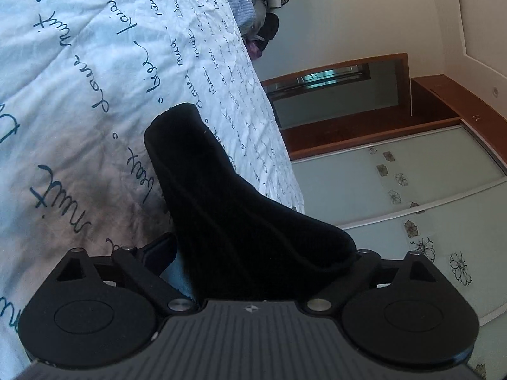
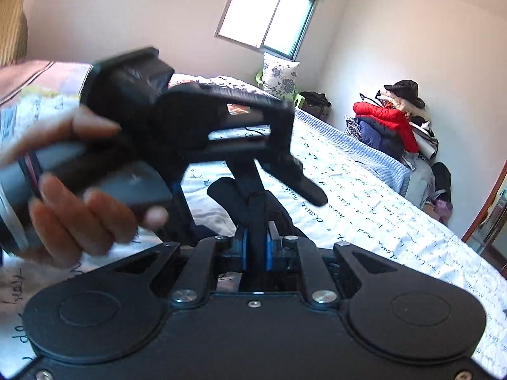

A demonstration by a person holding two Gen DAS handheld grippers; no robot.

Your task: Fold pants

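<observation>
Black pants (image 1: 206, 174) lie on the white quilt with dark script (image 1: 79, 63) and run back into my left gripper (image 1: 259, 247). Its jaws stand wide apart with the cloth lying loosely between them; its left finger (image 1: 161, 248) shows bare, while the cloth drapes over and hides the right one. In the right wrist view my right gripper (image 2: 256, 247) is shut, its blue pads pinching a narrow fold of the pants (image 2: 221, 193). Just ahead of it, a hand (image 2: 73, 209) holds the left gripper, with one of its fingers (image 2: 304, 186) spread out over the bed.
A heap of clothes with a red jacket (image 2: 389, 120) sits at the bed's far corner. A flowered pillow (image 2: 280, 76) stands under the window (image 2: 269, 15). Beyond the bed's edge (image 1: 279, 145) are wardrobe doors with flower prints (image 1: 412, 190).
</observation>
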